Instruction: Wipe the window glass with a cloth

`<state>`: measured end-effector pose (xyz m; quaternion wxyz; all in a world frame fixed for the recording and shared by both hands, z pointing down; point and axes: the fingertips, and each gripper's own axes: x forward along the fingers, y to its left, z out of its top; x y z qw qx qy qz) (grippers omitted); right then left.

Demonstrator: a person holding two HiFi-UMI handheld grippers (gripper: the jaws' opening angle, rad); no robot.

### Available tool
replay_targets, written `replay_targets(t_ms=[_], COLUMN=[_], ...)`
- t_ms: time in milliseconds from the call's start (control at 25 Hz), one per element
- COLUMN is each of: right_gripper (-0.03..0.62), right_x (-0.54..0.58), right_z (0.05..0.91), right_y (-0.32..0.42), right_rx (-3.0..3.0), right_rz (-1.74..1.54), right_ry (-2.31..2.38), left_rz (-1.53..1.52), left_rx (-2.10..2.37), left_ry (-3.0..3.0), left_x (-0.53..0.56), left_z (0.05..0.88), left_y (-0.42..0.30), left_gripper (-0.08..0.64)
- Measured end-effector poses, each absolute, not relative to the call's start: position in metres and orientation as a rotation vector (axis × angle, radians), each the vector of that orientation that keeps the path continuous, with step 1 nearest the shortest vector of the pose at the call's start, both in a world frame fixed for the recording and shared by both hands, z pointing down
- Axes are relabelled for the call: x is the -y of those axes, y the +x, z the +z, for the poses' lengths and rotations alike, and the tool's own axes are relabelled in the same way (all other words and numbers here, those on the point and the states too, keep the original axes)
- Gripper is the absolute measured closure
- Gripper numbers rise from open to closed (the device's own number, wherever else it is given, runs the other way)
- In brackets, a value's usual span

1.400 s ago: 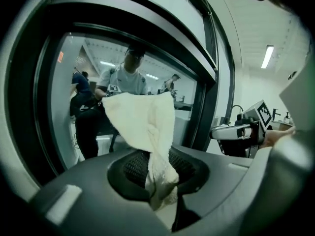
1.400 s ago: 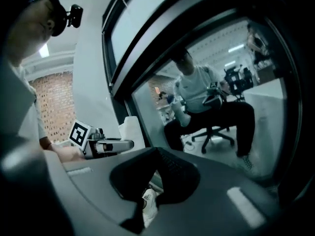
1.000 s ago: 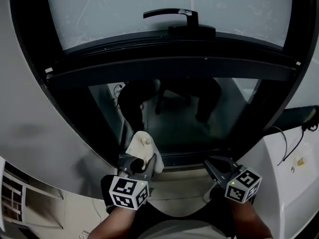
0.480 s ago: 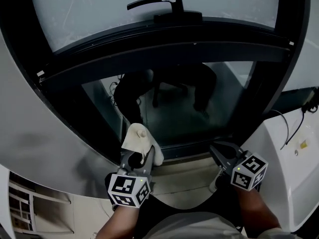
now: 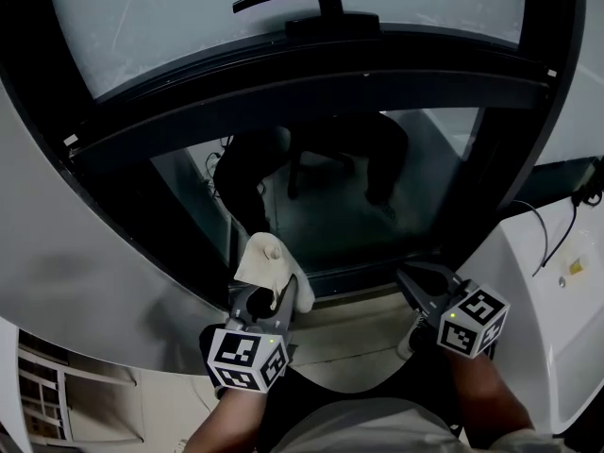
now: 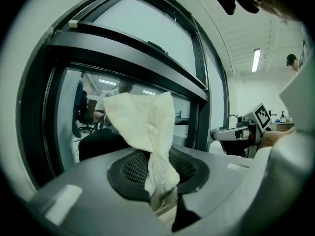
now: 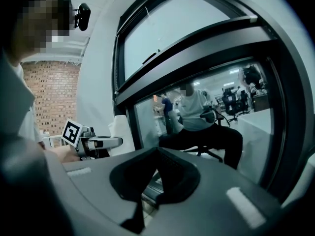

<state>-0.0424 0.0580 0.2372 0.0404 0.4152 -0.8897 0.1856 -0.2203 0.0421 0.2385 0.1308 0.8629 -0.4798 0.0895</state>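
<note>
Left gripper point(image 5: 264, 300) sits low at the near left, jaws clamped on the lower end of the cloth point(image 5: 268, 260). The left gripper view shows the cloth point(image 6: 142, 117) pinched at its thin tail and the loose bunch standing up past the jaw tips. Its long axis runs along the gripper, pointing away from the person.

The window glass point(image 5: 349, 206) (clear lower pane) lies just beyond and above the cloth, spreading right from it. The cloth tip is at the pane's near-left corner. Can't tell if it touches the glass or only the frame.

Further up is a frosted upper pane point(image 5: 189, 26) with a handle point(image 5: 293, 0).

Right gripper point(image 5: 415, 284) is at the near right by the sill, jaws close together with nothing between them. It's well apart from the cloth.

Judgement: the left gripper is the working one, and the wipe calls for pushing forward and then sweeping right.
</note>
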Motion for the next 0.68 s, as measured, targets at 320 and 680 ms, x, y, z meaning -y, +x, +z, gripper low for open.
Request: replay_targets(t_ms=[320, 680], right_gripper=[0.592, 0.592], right_x=[-0.059, -0.057], right_z=[0.237, 0.236], right_y=[-0.041, -0.043], right_rx=[2.728, 2.740], right_rz=[0.578, 0.576], right_ry=[1.276, 1.264], left_rz=[0.265, 0.283], left_rx=[1.373, 1.363], left_ry=[2.514, 2.525], left_x=[-0.044, -0.046], left_z=[0.240, 0.243], left_y=[-0.214, -0.208], left_gripper=[0.460, 0.459])
